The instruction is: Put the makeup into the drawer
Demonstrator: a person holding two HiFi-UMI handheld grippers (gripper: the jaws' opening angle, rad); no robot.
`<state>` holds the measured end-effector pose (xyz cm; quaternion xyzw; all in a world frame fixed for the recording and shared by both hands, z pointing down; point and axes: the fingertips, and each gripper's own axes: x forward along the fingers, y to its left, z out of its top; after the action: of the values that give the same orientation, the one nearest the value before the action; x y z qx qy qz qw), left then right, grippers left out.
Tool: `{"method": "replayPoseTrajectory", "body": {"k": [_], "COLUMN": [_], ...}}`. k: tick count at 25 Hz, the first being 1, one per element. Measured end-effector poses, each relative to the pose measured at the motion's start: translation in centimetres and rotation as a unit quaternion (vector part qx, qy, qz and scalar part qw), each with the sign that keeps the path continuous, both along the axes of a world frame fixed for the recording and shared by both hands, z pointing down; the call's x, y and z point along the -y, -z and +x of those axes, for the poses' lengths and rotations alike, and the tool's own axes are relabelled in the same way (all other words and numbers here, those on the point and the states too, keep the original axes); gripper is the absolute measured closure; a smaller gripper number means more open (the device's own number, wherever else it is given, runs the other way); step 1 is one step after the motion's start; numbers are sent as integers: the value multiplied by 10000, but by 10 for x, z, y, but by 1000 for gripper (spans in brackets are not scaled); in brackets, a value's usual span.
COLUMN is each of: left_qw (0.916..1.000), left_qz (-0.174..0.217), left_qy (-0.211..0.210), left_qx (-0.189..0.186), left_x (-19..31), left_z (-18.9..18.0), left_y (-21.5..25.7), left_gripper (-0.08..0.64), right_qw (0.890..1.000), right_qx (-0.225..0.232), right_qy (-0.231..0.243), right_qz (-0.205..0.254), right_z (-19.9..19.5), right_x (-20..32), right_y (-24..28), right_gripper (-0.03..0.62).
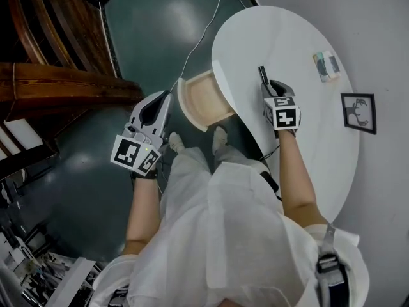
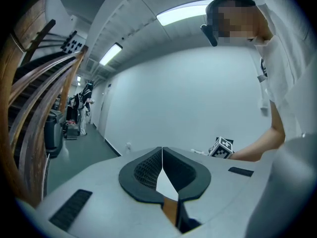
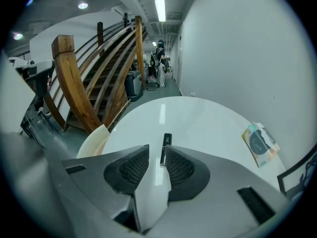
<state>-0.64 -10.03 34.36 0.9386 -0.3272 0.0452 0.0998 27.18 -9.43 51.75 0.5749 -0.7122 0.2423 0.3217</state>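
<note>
Surface: white table (image 1: 307, 37), drawer (image 1: 203, 98) open at edge.
Makeup stick (image 3: 167, 139): lengthwise between parted tips of right gripper (image 3: 157, 151), ungripped.
Left gripper (image 2: 162, 155): clenched, empty, farther.

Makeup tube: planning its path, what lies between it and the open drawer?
Only bare tabletop separates makeup tube and drawer; the head view shows it.

- Drawer (image 1: 203, 99): at the white table's (image 1: 300, 37) left edge in the head view; rear part hidden beneath the tabletop.
- Makeup stick (image 1: 262, 74): on the table; near end covered by the right gripper (image 1: 268, 87) in the head view; lettering too small to read.
- Packet (image 3: 258, 144): near the table's far right rim; print illegible.
- Framed picture (image 3: 297, 177): at the table's right edge; cut off by the right gripper view's border.
- Figure (image 3: 159, 63): well beyond the table; too small to make out.
</note>
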Motion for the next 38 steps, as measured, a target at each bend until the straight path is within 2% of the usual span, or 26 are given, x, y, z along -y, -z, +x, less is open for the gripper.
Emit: {"method": "replayPoseTrajectory", "body": {"k": [9,20,26,33,38], "left_qw": [9996,9994,9994,9995,9995], "left_qz": [-136,-233,-256,-264,-279], "left_qy": [-265,-236,-202,-93,11], "left_qx": [15,-80,-112,-148,-168], "left_x": [16,25,24,23,23], "left_z": [8,3,0,-13,-34], "left_y": [-14,-26,-30,-30,-27], "left_gripper": [543,543,541,543,541], "right_qw": [9980,9931,9892,9890,9913], "right_qx": [-186,-499,-312,-518,-327], "right_qy": [-125,-177,-357,-458,-260], "right_qz": [-595,-1045,-1384,-1304,-1250], "right_z": [9,18,18,18,-12], "right_x": [13,19,7,11,19], "right_y": [-30,-54,-66,-55,-53], "right_gripper": [499,499,505,506,508]}}
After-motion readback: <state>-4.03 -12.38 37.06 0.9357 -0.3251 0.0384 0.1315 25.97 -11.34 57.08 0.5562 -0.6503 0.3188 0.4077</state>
